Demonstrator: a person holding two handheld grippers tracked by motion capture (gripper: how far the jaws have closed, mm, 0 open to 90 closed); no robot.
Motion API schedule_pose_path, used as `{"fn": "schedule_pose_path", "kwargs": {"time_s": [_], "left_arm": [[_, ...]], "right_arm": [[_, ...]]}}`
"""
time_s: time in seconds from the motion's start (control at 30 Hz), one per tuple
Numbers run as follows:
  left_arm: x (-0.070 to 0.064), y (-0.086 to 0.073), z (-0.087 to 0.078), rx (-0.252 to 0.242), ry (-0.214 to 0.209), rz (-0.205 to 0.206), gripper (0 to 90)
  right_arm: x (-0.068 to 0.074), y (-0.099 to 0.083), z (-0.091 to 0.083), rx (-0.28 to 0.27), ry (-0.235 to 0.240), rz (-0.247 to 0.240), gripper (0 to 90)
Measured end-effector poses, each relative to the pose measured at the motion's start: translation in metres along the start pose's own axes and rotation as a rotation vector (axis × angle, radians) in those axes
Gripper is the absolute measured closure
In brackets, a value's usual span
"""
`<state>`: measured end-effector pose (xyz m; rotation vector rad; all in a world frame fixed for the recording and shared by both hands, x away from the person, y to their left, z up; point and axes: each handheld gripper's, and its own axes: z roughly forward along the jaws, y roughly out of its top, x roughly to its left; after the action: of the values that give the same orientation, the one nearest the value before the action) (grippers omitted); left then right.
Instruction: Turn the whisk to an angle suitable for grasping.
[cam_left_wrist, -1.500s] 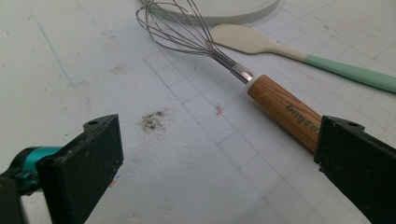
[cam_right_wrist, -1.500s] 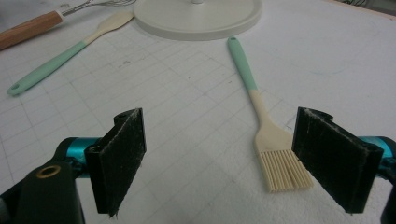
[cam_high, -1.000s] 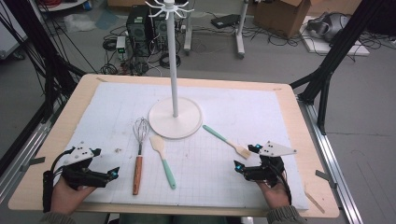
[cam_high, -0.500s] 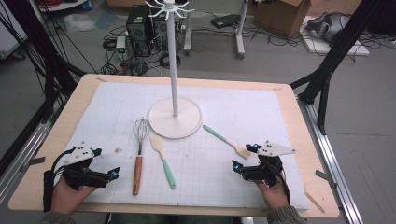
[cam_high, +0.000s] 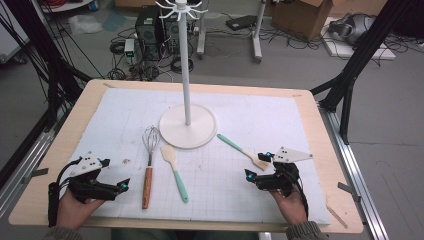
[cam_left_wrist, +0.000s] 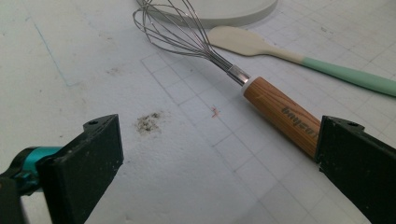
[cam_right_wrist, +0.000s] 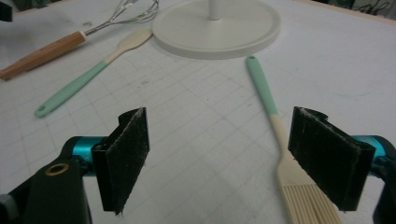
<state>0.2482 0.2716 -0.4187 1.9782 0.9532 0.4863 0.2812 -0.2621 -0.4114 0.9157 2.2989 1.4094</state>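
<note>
Wood-handled and wire-looped, one whisk (cam_left_wrist: 261, 88) lies on the white gridded mat (cam_high: 300, 115), its handle end just beside the left gripper (cam_left_wrist: 219, 154), whose jaws stand spread with nothing between them. One basting brush (cam_right_wrist: 292, 186) with a mint handle lies by the right gripper (cam_right_wrist: 238, 154), its bristles close to one jaw; that gripper is spread wide too, holding nothing. Between whisk and brush lies one cream spatula (cam_high: 174, 170) with a mint handle. Three utensils in all. Beyond them stands one white hanging stand (cam_high: 187, 125) on a round base, on the wooden table (cam_high: 330, 145).
</note>
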Motion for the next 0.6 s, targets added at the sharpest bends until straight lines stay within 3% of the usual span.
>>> {"fn": "schedule_pose_path", "kwargs": {"time_s": [0.47,0.6], "left_arm": [[-0.002,0.002,0.004,0.001,-0.018,0.005,1.8],[-0.002,0.002,0.003,-0.004,-0.017,0.001,1.8]], "right_arm": [[0.003,0.016,0.012,0.046,0.043,-0.012,24.2],[0.002,0.027,0.015,0.066,0.081,-0.009,23.0]]}}
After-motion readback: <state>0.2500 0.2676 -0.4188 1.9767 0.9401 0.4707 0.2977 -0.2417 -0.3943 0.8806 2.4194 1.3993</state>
